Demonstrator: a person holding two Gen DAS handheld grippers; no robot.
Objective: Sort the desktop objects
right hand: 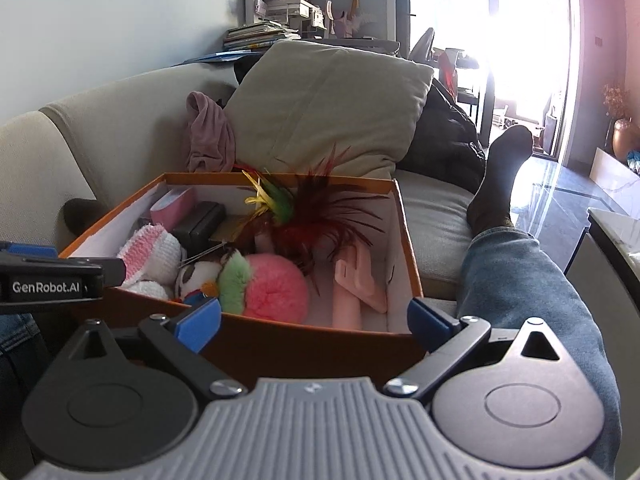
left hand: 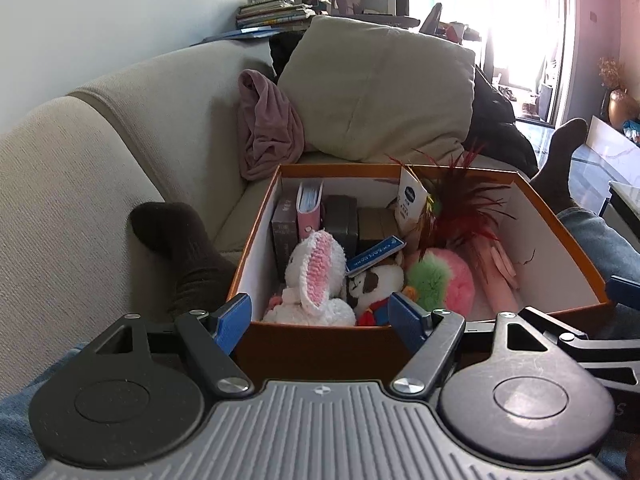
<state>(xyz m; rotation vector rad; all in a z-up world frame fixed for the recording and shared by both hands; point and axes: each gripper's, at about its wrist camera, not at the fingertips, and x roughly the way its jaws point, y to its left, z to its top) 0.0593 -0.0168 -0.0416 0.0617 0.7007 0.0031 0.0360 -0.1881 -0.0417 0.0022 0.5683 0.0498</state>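
Left wrist view looks over the near wall of an orange box that rests across the person's lap on a sofa, and the box is the landmark for everything else. Both grippers hang just outside that near wall with nothing between their blue pads: the left gripper is spread wide at the box's near-left part, and the right gripper is spread just as wide at the near-right part.

Inside the box, along the far wall, several small boxes and a pink case stand upright. In the near-left corner sits a crocheted white-and-pink rabbit, straight ahead of the left gripper and the nearest thing to it. Beside it toward the middle lies a small panda-like plush, then a pink-and-green pompom. A feather toy rises from the middle toward the far wall. Along the right wall lies a pale pink stand, its long axis running near to far, closest to the right gripper. Any coming pick would likely mean reaching forward and down over the near wall.
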